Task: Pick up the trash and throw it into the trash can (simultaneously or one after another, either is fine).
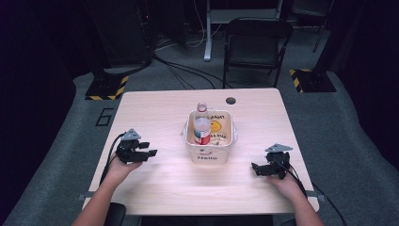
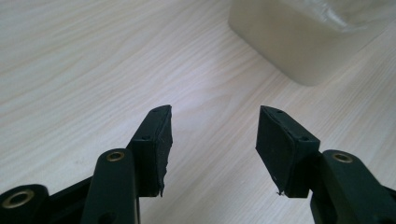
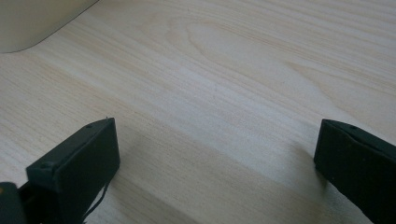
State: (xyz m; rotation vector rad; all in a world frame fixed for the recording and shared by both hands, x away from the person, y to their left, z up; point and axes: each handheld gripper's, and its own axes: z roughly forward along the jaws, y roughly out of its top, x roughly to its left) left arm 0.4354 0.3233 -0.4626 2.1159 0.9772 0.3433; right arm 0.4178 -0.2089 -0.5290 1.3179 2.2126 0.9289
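so there's a light wood bench (image 1: 155,188) with a cream tub (image 1: 209,149) sitting about in the middle of it, "hello" printed on the near wall and a smiley on the inside of the far wall. a clear bottle (image 1: 202,126) with a red label stands upright inside the tub, leaning toward its left side, cap poking up past the rim.

left tool (image 1: 151,152) sits low over the bench to the left of the tub, tips aimed toward it but well apart. in the left gripper view its jaws are parted with bare wood between them, nothing gripped, and the tub's corner (image 2: 299,42) is up ahead to the right.

right tool (image 1: 254,167) is over on the right side of the bench, also apart from the tub, pointing left toward it. its jaws are spread wide, released, just bench between them.
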